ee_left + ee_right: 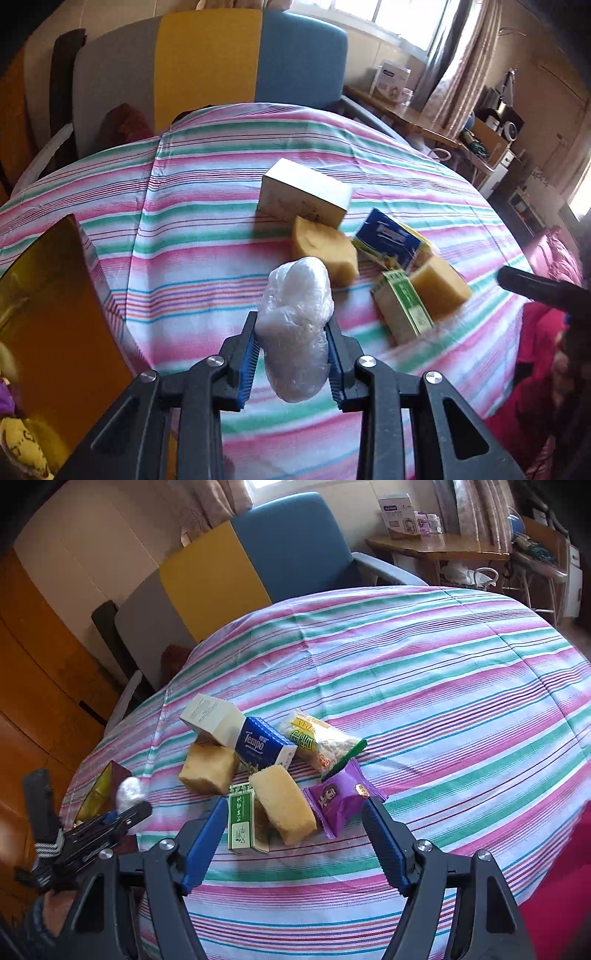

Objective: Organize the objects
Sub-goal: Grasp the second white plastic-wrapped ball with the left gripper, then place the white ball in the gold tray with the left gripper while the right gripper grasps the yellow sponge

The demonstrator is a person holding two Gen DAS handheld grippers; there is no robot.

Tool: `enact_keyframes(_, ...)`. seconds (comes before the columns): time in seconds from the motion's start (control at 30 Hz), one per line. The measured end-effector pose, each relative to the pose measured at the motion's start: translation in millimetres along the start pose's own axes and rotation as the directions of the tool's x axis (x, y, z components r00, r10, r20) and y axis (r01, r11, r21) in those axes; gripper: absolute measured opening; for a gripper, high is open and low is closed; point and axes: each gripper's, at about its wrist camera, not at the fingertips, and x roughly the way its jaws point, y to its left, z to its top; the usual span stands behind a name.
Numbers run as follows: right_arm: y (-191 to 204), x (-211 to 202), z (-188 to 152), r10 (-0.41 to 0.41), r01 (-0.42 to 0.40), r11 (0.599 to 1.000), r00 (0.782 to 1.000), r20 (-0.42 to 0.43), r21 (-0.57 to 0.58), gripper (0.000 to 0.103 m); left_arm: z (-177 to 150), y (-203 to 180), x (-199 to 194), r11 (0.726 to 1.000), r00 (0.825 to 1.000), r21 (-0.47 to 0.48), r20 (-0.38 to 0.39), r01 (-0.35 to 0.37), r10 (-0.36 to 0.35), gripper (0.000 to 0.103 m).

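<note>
Your left tongs [291,354] clamp a crumpled clear plastic bundle [295,325]; right tongs [295,834] gape wide over the striped-cloth desk [443,672], blue-and-yellow chair [258,554] at its far edge.

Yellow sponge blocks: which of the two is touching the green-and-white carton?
The front yellow sponge block, lying right beside the green-and-white carton. The other yellow sponge block sits farther back, under the white box.

Daylight enters from the window [399,22] at the rear, overexposed to glare, leaving the striped tablecloth [207,206] evenly lit with soft, short shadows; strong fisheye bending and dark vignetting at the edges, slight motion blur on the packets, whose print is probably unreadable.
</note>
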Motion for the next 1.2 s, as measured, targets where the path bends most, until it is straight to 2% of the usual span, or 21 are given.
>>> enact_keyframes(0.2, 15.3, 16.7, 8.2, -0.038, 0.033, 0.996, 0.997, -0.061, -0.079, 0.076, -18.5, 1.9, -25.7, 0.999, 0.999, 0.008, 0.01, 0.038, -0.038, 0.032)
enact_keyframes(0.4, 35.5, 49.9, 17.4, -0.074, 0.054, 0.986, 0.99, -0.12, -0.158, 0.069, -36.4, 18.5, -48.9, 0.999, 0.999, -0.018, 0.027, 0.044, -0.044, 0.032)
enact_keyframes(0.5, 45.2, 71.4, 14.7, -0.12, 0.082, 0.971, 0.98, -0.159, -0.225, 0.058, -44.6, 33.3, -63.2, 0.998, 0.998, -0.05, 0.046, 0.045, -0.043, 0.032)
enact_keyframes(0.57, 46.7, 82.9, 10.0, -0.186, 0.136, 0.956, 0.966, -0.179, -0.259, 0.04, -52.0, 50.0, -74.8, 0.995, 0.997, -0.091, 0.061, 0.042, -0.037, 0.032)
enact_keyframes(0.63, 44.5, 82.6, 9.1, -0.188, 0.14, 0.956, 0.967, -0.171, -0.258, 0.034, -62.3, 74.3, -91.0, 0.988, 0.997, -0.156, 0.079, 0.018, -0.006, 0.032)
enact_keyframes(0.73, 39.3, 81.7, 9.2, -0.178, 0.136, 0.963, 0.969, -0.17, -0.234, 0.033, -81.6, 119.2, -122.5, 0.962, 0.992, -0.27, 0.105, -0.043, 0.074, 0.032)
enact_keyframes(0.8, 36.6, 81.6, 9.9, -0.172, 0.133, 0.966, 0.97, -0.17, -0.221, 0.033, -97.8, 154.8, -146.5, 0.927, 0.982, -0.36, 0.114, -0.103, 0.154, 0.032)
enact_keyframes(0.87, 36.1, 82.0, 9.8, -0.169, 0.131, 0.968, 0.97, -0.172, -0.216, 0.034, -116.0, 189.0, -168.2, 0.88, 0.969, -0.451, 0.114, -0.148, 0.221, 0.032)
enact_keyframes(1.0, 39.5, 81.9, 9.2, -0.175, 0.136, 0.966, 0.97, -0.169, -0.222, 0.034, -143.7, 232.2, -192.8, 0.802, 0.95, -0.568, 0.106, -0.185, 0.294, 0.032)
enact_keyframes(1.1, 40.7, 82.4, 9.6, -0.179, 0.141, 0.965, 0.97, -0.165, -0.223, 0.034, -144.2, 241.4, -190.5, 0.792, 0.949, -0.582, 0.101, -0.187, 0.299, 0.032)
enact_keyframes(1.2, 42.7, 82.7, 8.6, -0.189, 0.149, 0.961, 0.969, -0.16, -0.235, 0.034, -130.5, 241.1, -174.3, 0.81, 0.959, -0.565, 0.106, -0.159, 0.262, 0.032)
